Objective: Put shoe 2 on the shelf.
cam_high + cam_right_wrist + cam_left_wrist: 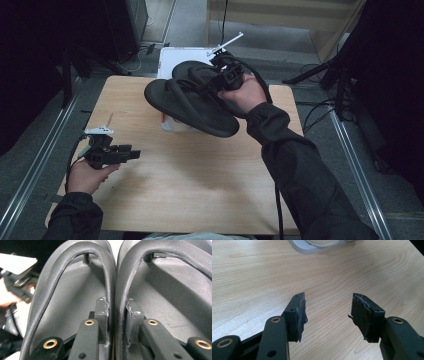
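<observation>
My right gripper point(223, 82) is clamped on the pair of black flip-flops point(192, 100), and I hold them up in the air over the far half of the table point(200, 170); in the right gripper view the jaws pinch the two inner straps point(113, 290) together where they run side by side, which is why both sandals hang from one grip instead of one slipping free. They lie side by side, soles down, toes pointing away from my hand toward the left, tilted a little so the nearer one dips toward me; below and behind them sits a shallow white tray point(172, 56) at the table's far edge, partly hidden by the sandals. I judge that pinching both straps at once is the simplest way to move the pair as one; the risk is that the straps are smooth and rounded and could slide out if I tip my wrist.

My left gripper point(129, 153) rests low at the near left of the table, jaws spread wide with nothing between them; in the left gripper view its taped pads point(300, 315) stand apart over bare wood, aimed toward the tray, ready to help.
</observation>
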The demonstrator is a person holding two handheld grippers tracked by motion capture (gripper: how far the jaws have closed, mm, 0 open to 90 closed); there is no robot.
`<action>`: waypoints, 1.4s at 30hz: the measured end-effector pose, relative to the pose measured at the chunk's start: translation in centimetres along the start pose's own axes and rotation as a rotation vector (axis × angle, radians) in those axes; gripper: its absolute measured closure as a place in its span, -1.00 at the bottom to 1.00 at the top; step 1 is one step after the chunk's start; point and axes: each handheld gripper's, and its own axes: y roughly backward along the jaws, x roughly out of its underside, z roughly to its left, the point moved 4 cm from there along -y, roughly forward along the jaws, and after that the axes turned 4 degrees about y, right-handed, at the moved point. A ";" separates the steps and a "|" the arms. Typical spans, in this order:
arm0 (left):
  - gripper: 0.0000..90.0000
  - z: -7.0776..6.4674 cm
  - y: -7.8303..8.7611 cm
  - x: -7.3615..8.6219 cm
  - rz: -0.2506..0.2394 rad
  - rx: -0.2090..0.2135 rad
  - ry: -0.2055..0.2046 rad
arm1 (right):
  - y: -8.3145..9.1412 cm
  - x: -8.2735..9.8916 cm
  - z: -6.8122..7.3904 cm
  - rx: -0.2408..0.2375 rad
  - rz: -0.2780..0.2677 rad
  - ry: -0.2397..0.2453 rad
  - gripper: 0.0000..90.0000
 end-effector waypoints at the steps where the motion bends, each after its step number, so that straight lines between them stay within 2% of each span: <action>1: 0.02 0.0 0.0 0.0 0.000 0.001 -0.001 | -0.2 -0.2 -0.3 0.014 -0.003 -0.012 0.70; 3: 0.02 0.0 0.0 0.0 0.002 0.001 -0.002 | -0.8 -0.7 -1.1 0.050 0.000 -0.029 0.70; 9: 0.02 0.0 -0.1 0.0 0.003 0.002 -0.002 | -2.2 -1.9 -2.8 0.122 -0.011 -0.149 0.69; 11: 0.02 0.0 -0.1 0.0 0.005 0.004 -0.004 | -2.7 -2.3 -3.2 0.153 -0.029 -0.187 0.69; 14: 0.02 -0.1 -0.1 0.0 0.006 0.005 -0.010 | -3.2 -2.8 -3.7 0.216 -0.059 -0.269 0.69; 16: 0.02 -0.2 -0.2 0.0 0.008 0.010 -0.011 | -3.6 -3.1 -4.1 0.248 -0.079 -0.340 0.69; 23: 0.02 -0.2 -0.2 -0.1 0.007 0.020 -0.014 | -5.1 -4.1 -5.0 0.339 -0.144 -0.467 0.69; 27: 0.02 -0.4 -0.4 -0.2 0.006 0.025 -0.018 | -5.9 -5.0 -5.4 0.419 -0.194 -0.502 0.69; 32: 0.02 -0.4 -0.4 -0.2 0.008 0.030 -0.018 | -6.7 -5.7 -6.0 0.451 -0.237 -0.579 0.68; 34: 0.02 -0.4 -0.4 -0.2 0.010 0.034 -0.019 | -6.9 -6.0 -6.1 0.473 -0.250 -0.594 0.67; 37: 0.02 -0.5 -0.4 -0.2 0.013 0.037 -0.020 | -7.3 -6.3 -6.0 0.503 -0.250 -0.588 0.64; 42: 0.02 -0.4 -0.5 -0.1 0.014 0.041 -0.015 | -7.5 -6.6 -6.0 0.509 -0.265 -0.605 0.63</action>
